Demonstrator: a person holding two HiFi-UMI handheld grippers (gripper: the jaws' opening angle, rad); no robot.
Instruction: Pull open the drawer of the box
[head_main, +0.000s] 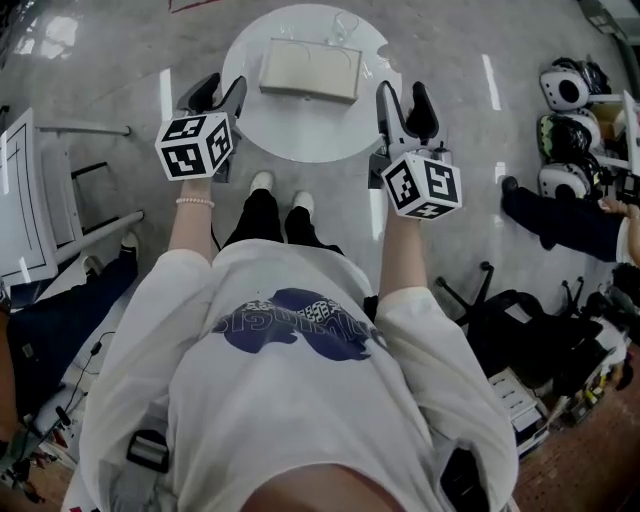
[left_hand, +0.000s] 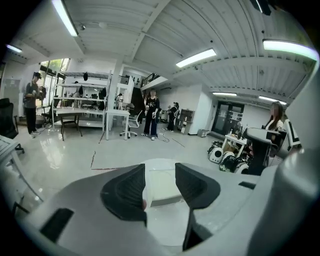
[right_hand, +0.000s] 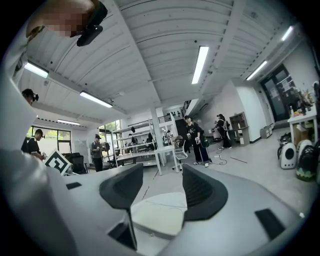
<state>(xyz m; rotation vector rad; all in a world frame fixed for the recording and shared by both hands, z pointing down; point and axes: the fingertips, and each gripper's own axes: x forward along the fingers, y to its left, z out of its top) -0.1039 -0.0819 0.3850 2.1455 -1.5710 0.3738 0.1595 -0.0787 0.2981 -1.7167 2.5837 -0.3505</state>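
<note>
A flat whitish box (head_main: 310, 68) lies on a small round white table (head_main: 300, 135), toward its far side; no drawer stands out from it. My left gripper (head_main: 222, 92) hovers at the table's left edge, open, nothing between its jaws. My right gripper (head_main: 405, 103) hangs at the table's right edge, also open and empty. Through the left gripper view the box (left_hand: 162, 186) shows between the dark pads (left_hand: 127, 192), well ahead of them. In the right gripper view the table and box (right_hand: 160, 212) lie below and beyond the pads (right_hand: 202, 192).
A clear small object (head_main: 343, 28) stands behind the box. Robot shells and helmets (head_main: 565, 130) crowd the floor at right, next to a seated person's leg (head_main: 555, 220). A white frame table (head_main: 35, 190) stands at left. People and desks (left_hand: 90, 112) fill the room's far side.
</note>
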